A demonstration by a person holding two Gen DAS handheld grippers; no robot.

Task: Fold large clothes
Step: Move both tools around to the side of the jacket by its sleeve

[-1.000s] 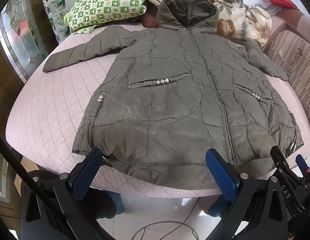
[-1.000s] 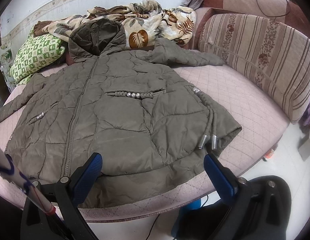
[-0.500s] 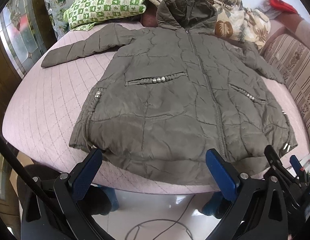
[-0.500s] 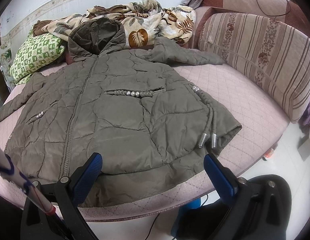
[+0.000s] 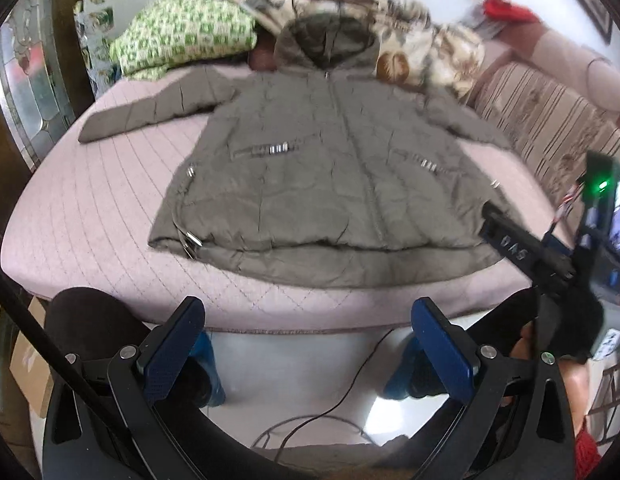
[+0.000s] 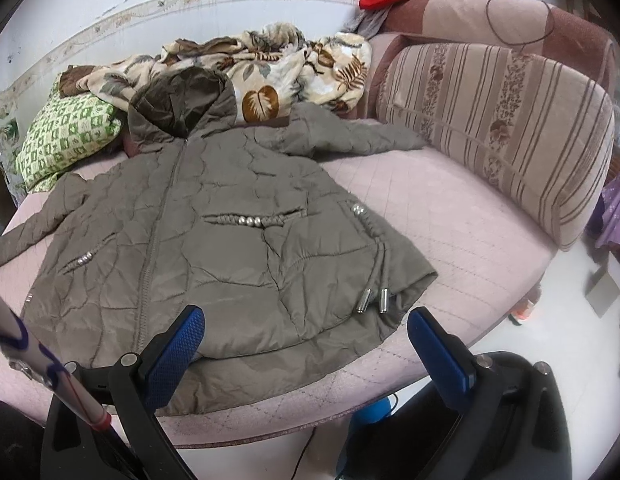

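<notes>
- Olive-grey quilted hooded jacket point(image 5: 322, 184) lies flat, front up and zipped, on the pink quilted bed cover point(image 5: 90, 216); hood at the far end, hem near the near edge.
- Both sleeves spread outward: one to the far left, one to the far right toward the striped sofa cushion point(image 6: 498, 128).
- Two metal-tipped drawcords point(image 6: 373, 300) rest on the hem at the jacket's near right corner.
- Left gripper point(image 5: 310, 344): blue-padded fingers wide apart, holding nothing, positioned off the near bed edge above the white floor.
- Right gripper point(image 6: 306, 344): fingers apart and empty, over the jacket's near right hem; contact cannot be judged.
- Green-patterned pillow point(image 5: 186, 40) and leaf-print blanket point(image 6: 278, 68) lie beyond the hood.
</notes>
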